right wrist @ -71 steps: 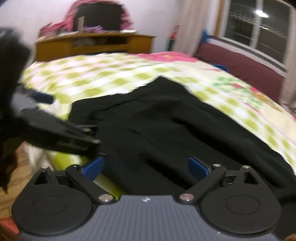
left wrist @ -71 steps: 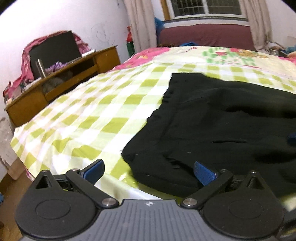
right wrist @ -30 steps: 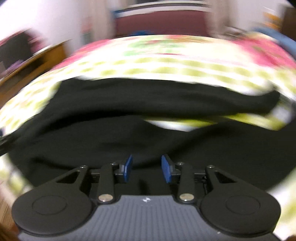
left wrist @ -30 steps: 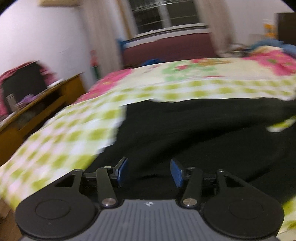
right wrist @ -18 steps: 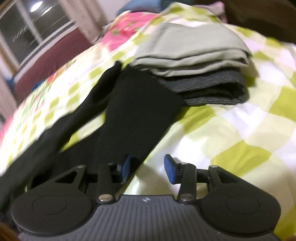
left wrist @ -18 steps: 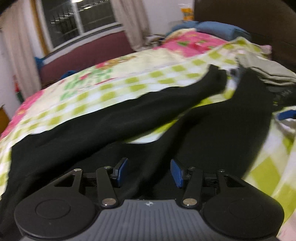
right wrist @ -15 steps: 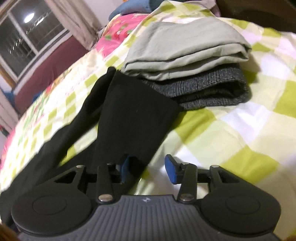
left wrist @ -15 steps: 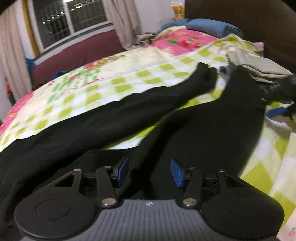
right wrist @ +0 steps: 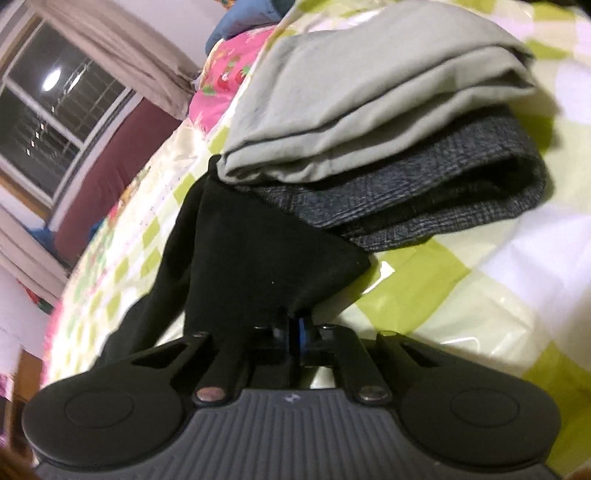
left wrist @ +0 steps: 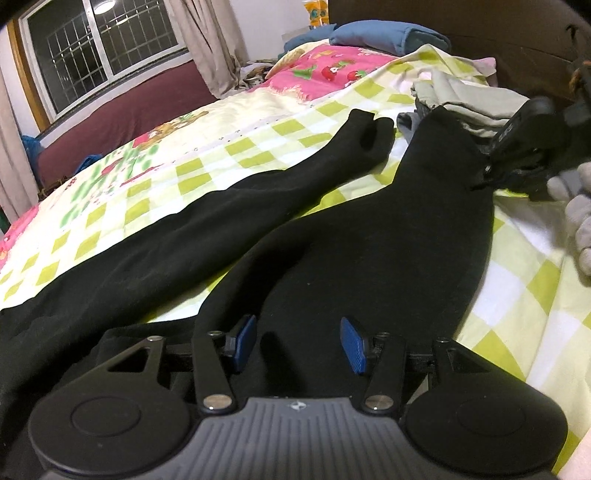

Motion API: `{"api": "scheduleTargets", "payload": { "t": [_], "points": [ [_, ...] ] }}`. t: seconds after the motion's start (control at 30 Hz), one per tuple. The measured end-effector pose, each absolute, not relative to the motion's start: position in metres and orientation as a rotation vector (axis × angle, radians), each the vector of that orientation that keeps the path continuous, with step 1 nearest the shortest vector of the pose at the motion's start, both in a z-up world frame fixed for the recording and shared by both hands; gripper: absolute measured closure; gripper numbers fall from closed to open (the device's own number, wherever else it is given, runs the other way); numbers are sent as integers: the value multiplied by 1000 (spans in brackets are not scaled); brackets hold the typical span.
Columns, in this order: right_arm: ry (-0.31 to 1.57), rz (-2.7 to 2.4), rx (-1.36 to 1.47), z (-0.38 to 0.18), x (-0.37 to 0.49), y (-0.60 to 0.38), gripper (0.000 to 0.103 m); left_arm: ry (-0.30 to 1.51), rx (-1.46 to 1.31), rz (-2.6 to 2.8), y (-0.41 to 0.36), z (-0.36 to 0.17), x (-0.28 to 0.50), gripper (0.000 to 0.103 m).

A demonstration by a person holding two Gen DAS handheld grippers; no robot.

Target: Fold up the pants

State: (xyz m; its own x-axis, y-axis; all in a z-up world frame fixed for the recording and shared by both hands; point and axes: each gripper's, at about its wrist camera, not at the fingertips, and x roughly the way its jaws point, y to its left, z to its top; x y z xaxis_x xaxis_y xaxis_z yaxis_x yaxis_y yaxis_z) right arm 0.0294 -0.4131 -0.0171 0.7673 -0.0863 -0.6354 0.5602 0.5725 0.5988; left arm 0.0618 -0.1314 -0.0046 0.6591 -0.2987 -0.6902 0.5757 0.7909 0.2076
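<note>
Black pants point(left wrist: 332, 236) lie spread on the checked bedsheet point(left wrist: 207, 162), their two legs forking apart toward the headboard. My left gripper point(left wrist: 297, 345) hovers low over the nearer leg, jaws open with cloth beneath them but nothing pinched. In the right wrist view my right gripper point(right wrist: 295, 332) is shut on the hem corner of the nearer pant leg point(right wrist: 258, 254), which rises in a small peak at the pads. From the left wrist view the right gripper point(left wrist: 487, 177) shows at that hem, held by a gloved hand point(left wrist: 580, 218).
A stack of folded clothes, light grey point(right wrist: 369, 92) on dark grey point(right wrist: 424, 195), sits right behind the gripped hem. Blue pillows point(left wrist: 388, 35) and a dark headboard point(left wrist: 480, 33) lie beyond. A window point(left wrist: 103, 51) and maroon sofa point(left wrist: 122, 107) stand past the bed's far side.
Both grippers swept from the waistband end along the pants to the leg ends. The right gripper's jaws, open beside the hem half a second ago, have shut on it.
</note>
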Motion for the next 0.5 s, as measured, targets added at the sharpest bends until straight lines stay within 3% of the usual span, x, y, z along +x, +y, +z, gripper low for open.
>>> {"api": "scheduleTargets", "payload": {
  "t": [0.2, 0.5],
  "points": [
    [481, -378, 841, 21, -19, -414, 99, 654, 448, -566, -142, 1, 52, 39],
    [630, -552, 843, -6, -53, -428, 99, 687, 504, -668, -162, -18, 34, 35]
  ]
}}
